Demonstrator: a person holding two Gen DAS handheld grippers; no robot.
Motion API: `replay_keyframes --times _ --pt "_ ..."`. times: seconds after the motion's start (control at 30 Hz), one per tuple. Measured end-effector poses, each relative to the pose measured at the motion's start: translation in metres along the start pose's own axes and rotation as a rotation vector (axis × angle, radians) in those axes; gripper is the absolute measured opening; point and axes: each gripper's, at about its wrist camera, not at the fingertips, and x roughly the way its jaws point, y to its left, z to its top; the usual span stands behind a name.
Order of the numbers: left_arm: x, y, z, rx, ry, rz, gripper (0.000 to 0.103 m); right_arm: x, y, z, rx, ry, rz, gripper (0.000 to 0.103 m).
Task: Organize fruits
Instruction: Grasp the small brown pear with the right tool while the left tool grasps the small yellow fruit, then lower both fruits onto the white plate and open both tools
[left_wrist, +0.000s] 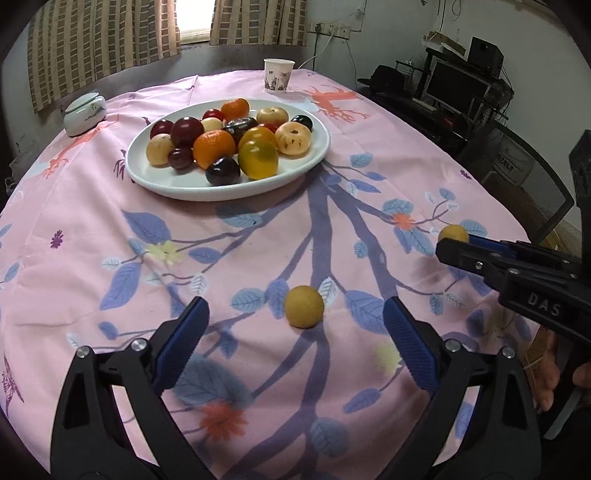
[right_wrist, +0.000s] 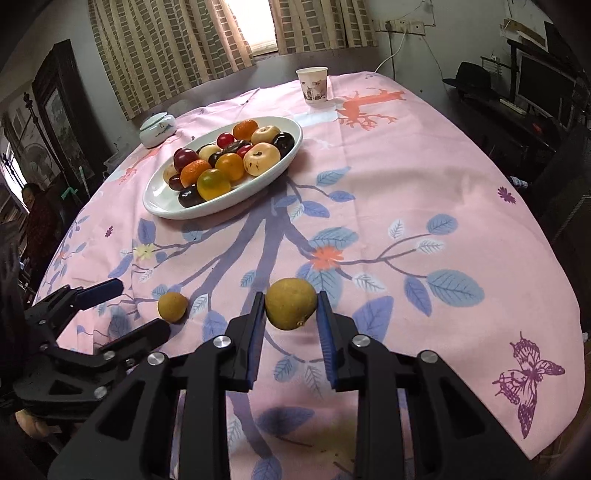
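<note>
Pink tablecloth (left_wrist: 258, 258) bears a fruit plate (left_wrist: 166, 184); right gripper (right_wrist: 291, 314), marked "DAS", clamps a yellow fruit (right_wrist: 291, 302); left gripper (left_wrist: 295, 321) gapes wide around another fruit (left_wrist: 303, 306).

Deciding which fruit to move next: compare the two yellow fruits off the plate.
The right fruit sits between the right tool's closed-in fingers; the left fruit lies free on the tablecloth, ahead of the wide-open left tool. The right fruit looks larger in the right wrist view. Both are roundish, dull yellow, and off the plate.
</note>
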Motion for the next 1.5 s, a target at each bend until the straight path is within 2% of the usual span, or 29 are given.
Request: replay_keyframes --times 0.03,0.1,0.13,0.17,0.23,0.27,0.3,0.37,0.5,0.8,0.9,1.03,1.17,1.27,1.5 --pt "0.005 -0.001 0.0 -0.003 0.01 -0.007 0.086 -0.001 -0.002 -0.001 0.0 -0.002 0.006 0.028" --pt "0.017 -0.004 0.0 -0.002 0.051 -0.014 0.061 -0.002 -0.006 -0.002 0.005 -0.001 0.015 0.028" --pt "0.023 -0.005 -0.001 -0.004 0.073 -0.017 0.055 -0.002 -0.007 -0.003 0.008 0.0 0.017 0.028" --pt "0.025 -0.006 -0.002 0.002 0.065 -0.004 0.051 -0.003 -0.008 -0.004 0.011 0.0 0.02 0.028" --pt "0.028 -0.009 -0.002 0.023 0.056 0.022 0.05 -0.005 -0.01 -0.005 0.016 -0.001 0.026 0.028" --pt "0.027 -0.009 -0.001 0.025 0.051 0.03 0.032 -0.005 -0.009 -0.005 0.016 -0.002 0.028 0.028" --pt "0.027 -0.008 -0.002 0.021 0.049 0.026 0.025 -0.006 -0.008 -0.005 0.016 -0.005 0.029 0.028" --pt "0.024 -0.004 -0.002 0.005 0.056 -0.018 0.025 -0.006 -0.006 -0.005 0.013 -0.006 0.032 0.028" --pt "0.01 -0.002 -0.007 0.005 0.038 -0.035 0.024 -0.003 0.006 -0.004 -0.002 0.003 0.034 0.028" --pt "-0.034 0.036 -0.002 -0.049 -0.045 -0.021 0.024 0.009 0.039 -0.001 -0.059 0.039 0.068 0.028" --pt "-0.046 0.059 0.012 -0.072 -0.079 0.015 0.024 0.012 0.051 0.01 -0.092 0.049 0.091 0.028" --pt "-0.052 0.087 0.055 -0.087 -0.118 0.072 0.024 0.018 0.071 0.039 -0.168 0.043 0.071 0.028" --pt "-0.037 0.103 0.102 -0.087 -0.131 0.109 0.025 0.034 0.082 0.077 -0.196 0.032 0.061 0.028" --pt "-0.016 0.108 0.123 -0.087 -0.117 0.12 0.025 0.056 0.086 0.104 -0.201 0.016 0.05 0.028" --pt "0.025 0.119 0.129 -0.118 -0.045 0.1 0.025 0.094 0.069 0.124 -0.164 0.052 0.025 0.028"
